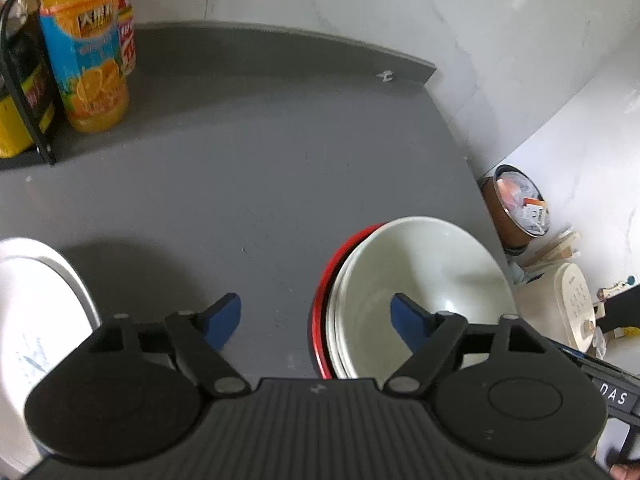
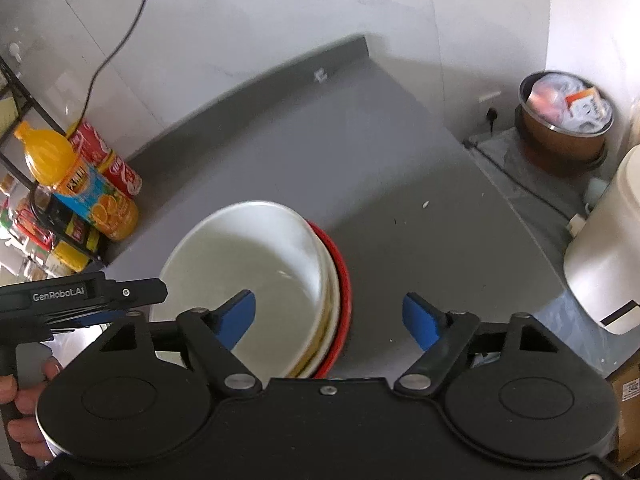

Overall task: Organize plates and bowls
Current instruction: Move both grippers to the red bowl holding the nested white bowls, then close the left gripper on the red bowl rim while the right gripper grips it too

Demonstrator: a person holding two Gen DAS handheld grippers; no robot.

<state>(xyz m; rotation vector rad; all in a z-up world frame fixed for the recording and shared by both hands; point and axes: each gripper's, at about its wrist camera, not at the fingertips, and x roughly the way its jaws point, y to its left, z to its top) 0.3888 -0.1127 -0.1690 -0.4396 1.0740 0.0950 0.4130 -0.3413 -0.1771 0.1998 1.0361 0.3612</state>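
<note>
A stack of white bowls (image 1: 424,280) sits nested on a red plate (image 1: 320,304) near the right edge of the grey surface (image 1: 248,168); two or three white rims show one inside the other, though the exact count cannot be told, and the top bowl is empty. One more white plate (image 1: 36,312) lies at the front left of the surface, only partly in view. At the back left corner stand two bottles, one of orange juice (image 1: 86,52) and one with a red label (image 1: 127,32) just behind it, beside a black wire rack (image 1: 24,92) holding yellow and dark packets. Past the right edge, lower down, a brown bin (image 2: 560,128) is filled with wrappers and papers, and a white appliance (image 1: 568,308) stands near it. The left gripper (image 1: 316,318) hovers with its blue fingers spread apart, holding nothing, the right-hand finger above the bowls. The right gripper (image 2: 330,320) is likewise spread wide and empty, its left-hand finger over the top bowl. A person's hand (image 2: 24,404) grips the handle of the left gripper at the lower left of the right wrist view.
</note>
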